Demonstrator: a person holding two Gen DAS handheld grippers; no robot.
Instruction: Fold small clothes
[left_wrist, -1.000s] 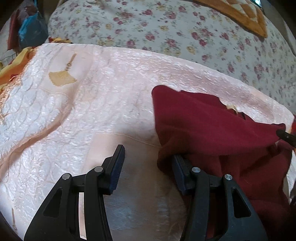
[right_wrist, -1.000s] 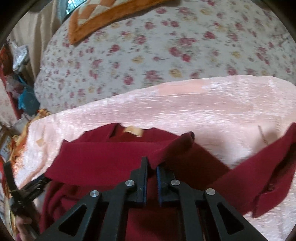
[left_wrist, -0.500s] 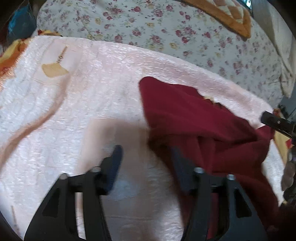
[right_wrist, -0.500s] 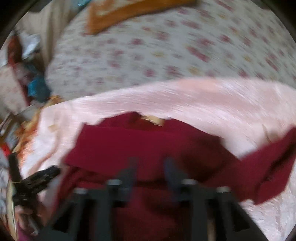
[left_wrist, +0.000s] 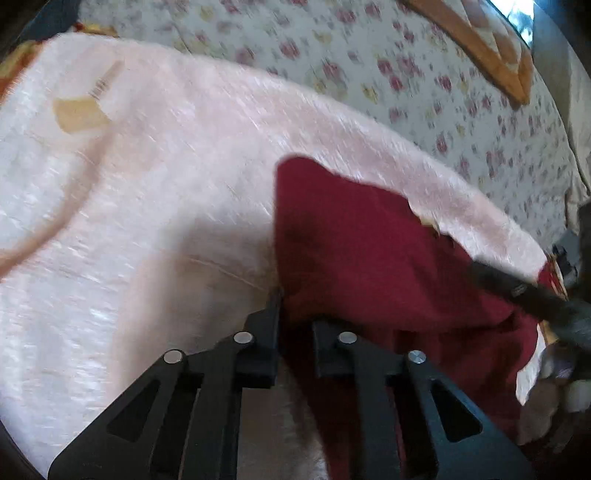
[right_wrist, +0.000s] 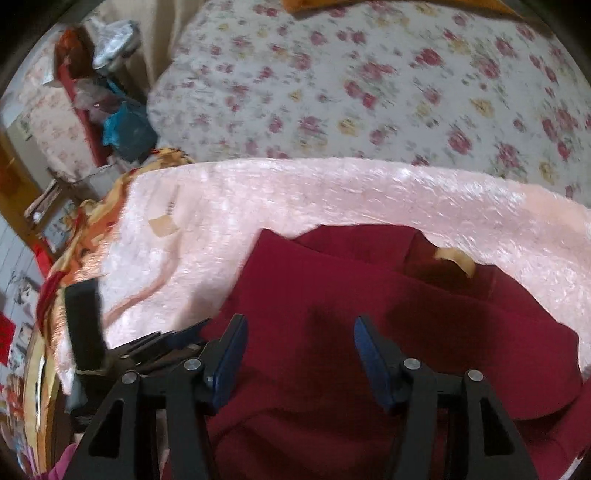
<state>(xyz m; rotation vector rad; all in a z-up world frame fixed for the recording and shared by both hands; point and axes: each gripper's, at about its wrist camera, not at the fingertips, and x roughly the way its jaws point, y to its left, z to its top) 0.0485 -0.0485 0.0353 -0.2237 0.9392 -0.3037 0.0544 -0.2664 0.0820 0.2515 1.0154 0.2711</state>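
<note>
Left wrist view: my left gripper (left_wrist: 294, 314) is pinched on the near left edge of the red garment (left_wrist: 362, 251), cloth caught between the fingers. I'd keep that pinch firm and carry the edge low and flat over the pink blanket (left_wrist: 147, 177) so the fold lands square. The garment runs forward and right of the fingers.

Right wrist view: my right gripper (right_wrist: 299, 354) hangs spread wide, holding nothing, directly above the garment's middle (right_wrist: 332, 295). The neck label (right_wrist: 456, 258) sits ahead, toward the right.
</note>
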